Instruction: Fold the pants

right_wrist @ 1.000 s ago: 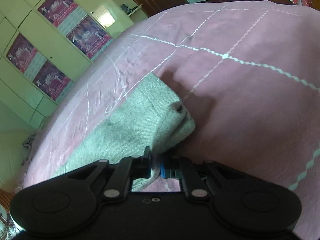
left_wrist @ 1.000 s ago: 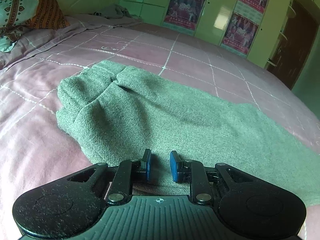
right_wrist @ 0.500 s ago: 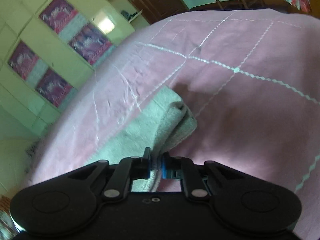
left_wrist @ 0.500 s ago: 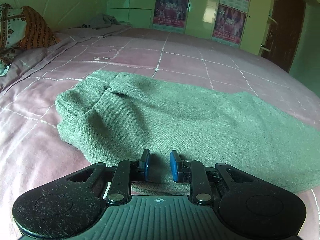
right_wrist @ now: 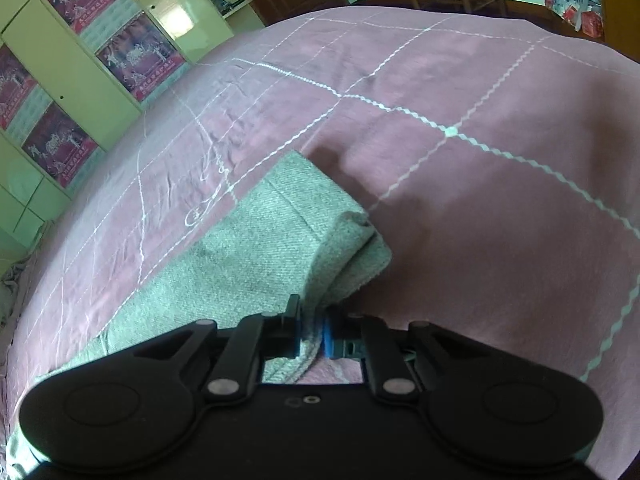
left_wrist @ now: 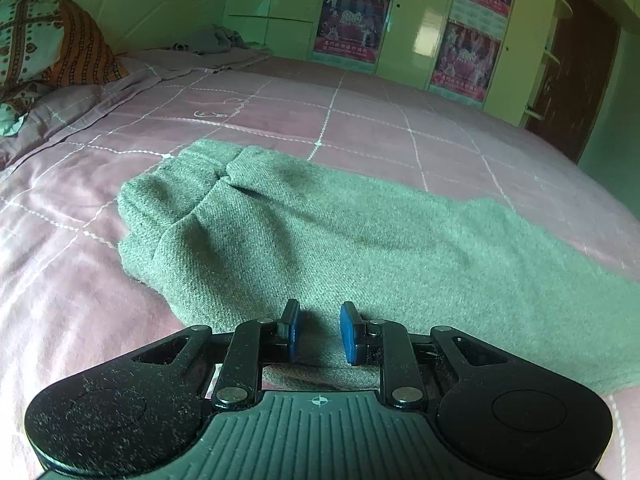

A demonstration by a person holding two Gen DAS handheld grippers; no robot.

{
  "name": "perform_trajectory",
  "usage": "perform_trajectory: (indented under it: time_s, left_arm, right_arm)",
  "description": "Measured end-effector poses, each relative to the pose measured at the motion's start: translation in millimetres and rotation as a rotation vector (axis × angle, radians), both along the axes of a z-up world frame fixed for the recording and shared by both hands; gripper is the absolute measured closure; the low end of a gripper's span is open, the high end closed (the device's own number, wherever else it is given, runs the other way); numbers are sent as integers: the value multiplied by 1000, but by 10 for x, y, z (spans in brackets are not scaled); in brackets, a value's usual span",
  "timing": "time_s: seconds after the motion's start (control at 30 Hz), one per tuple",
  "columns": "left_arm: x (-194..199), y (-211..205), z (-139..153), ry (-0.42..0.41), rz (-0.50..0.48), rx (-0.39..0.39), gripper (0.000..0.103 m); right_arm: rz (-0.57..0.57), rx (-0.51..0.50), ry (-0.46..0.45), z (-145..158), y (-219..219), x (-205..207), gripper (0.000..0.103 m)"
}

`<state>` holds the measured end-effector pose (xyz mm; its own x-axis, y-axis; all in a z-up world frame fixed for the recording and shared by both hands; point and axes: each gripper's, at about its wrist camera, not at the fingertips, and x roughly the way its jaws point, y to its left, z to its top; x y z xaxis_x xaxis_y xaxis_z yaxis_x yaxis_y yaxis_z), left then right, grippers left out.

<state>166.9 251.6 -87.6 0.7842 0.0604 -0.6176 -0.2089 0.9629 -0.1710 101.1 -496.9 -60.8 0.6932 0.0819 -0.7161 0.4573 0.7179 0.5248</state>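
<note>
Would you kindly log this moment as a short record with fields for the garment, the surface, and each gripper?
garment: green pants, lying flat on the bed
surface: pink quilted bedspread
left gripper: over the near edge of the pants, pads apart, gripping nothing
right gripper: pinching the hem end of the pants
background: cupboards with posters

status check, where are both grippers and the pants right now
Left gripper open over the near edge of the pants, no grip. Right gripper shut on the cuff end. Pants flat on the bedspread. Nothing in the way.

pants (left_wrist: 360, 240) cut off right — posters' (left_wrist: 352, 24) print unreadable
</note>
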Motion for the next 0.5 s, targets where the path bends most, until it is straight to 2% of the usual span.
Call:
perform_trajectory:
  time_s: [0.17, 0.3, 0.33, 0.37, 0.43, 0.5]
  left_arm:
    - [-79, 150, 48, -18, 85, -34, 81]
    - [-99, 228, 51, -28, 89, -102, 79]
    - [-87, 231, 38, -20, 69, -121, 69]
    - [-83, 209, 29, -20, 53, -123, 63]
    - [-93, 150, 55, -18, 38, -77, 63]
    - [-143, 86, 112, -18, 39, 2, 63]
  right_arm:
    - [-5, -58, -12, 156, 114, 6, 94]
    - [104, -129, -142, 602, 564, 174, 94]
    - [139, -136, -178, 723, 736, 243, 94]
    - [181, -141, -215, 843, 935, 316, 94]
    - [277, -155, -274, 1028, 1398, 464, 94]
    - [383, -172, -306, 1126, 1931, 587, 94]
